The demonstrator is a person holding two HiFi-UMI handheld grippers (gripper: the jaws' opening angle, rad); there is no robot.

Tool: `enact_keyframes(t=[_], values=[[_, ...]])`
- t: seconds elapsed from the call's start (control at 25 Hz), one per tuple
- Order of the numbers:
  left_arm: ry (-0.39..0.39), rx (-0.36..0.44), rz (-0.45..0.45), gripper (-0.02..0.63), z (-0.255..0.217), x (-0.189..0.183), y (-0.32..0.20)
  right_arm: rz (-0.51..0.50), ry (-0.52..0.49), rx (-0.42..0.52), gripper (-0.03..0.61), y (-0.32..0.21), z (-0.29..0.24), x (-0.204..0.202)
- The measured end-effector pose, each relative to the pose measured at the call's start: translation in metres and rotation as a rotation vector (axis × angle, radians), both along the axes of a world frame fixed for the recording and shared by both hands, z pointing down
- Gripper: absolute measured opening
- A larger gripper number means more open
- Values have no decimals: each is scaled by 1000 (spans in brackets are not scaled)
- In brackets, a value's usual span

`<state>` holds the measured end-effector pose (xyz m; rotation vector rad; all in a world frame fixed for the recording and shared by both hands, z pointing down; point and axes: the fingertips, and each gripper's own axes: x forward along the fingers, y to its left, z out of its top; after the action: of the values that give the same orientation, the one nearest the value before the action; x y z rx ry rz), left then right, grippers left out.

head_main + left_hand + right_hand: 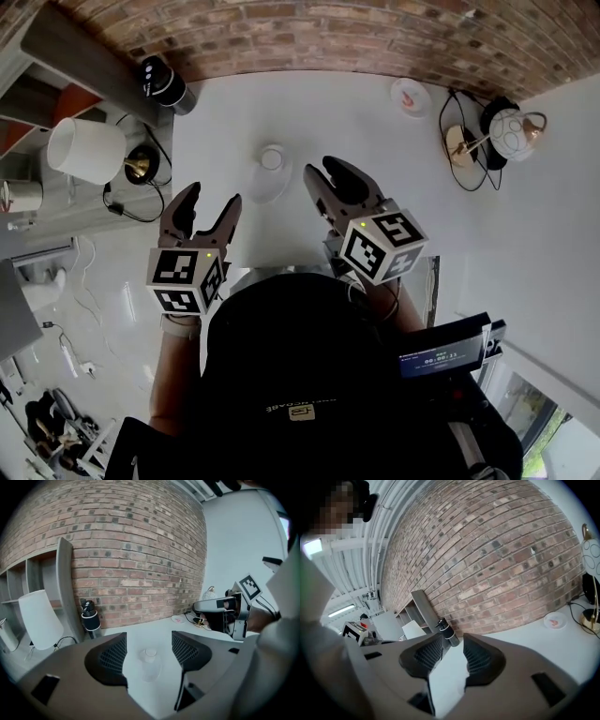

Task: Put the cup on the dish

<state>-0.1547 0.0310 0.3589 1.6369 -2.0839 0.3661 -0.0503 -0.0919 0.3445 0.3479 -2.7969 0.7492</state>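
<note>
Both grippers idle, nothing held.
left gripper [214,194] and right gripper [323,169] jaws spread over table [356,122]; cup [272,157] touches far edge of dish [265,187], ahead between them, can't tell if on it.

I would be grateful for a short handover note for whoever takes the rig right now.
Left gripper: open, empty.
Right gripper: open, empty.
Both hover short of the things.
Cup stands upright at the far edge of the white dish; whether on it or just behind it, I cannot tell.
Done: nothing certain.
To do: check that; if off, lift the cup onto the dish.
</note>
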Motion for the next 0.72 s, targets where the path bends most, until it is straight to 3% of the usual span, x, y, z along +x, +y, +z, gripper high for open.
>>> enact_keyframes(t=[0.72], values=[[154,153,-221,304,-13,-28,51,-203,-51,0,147,40,-10,-62]])
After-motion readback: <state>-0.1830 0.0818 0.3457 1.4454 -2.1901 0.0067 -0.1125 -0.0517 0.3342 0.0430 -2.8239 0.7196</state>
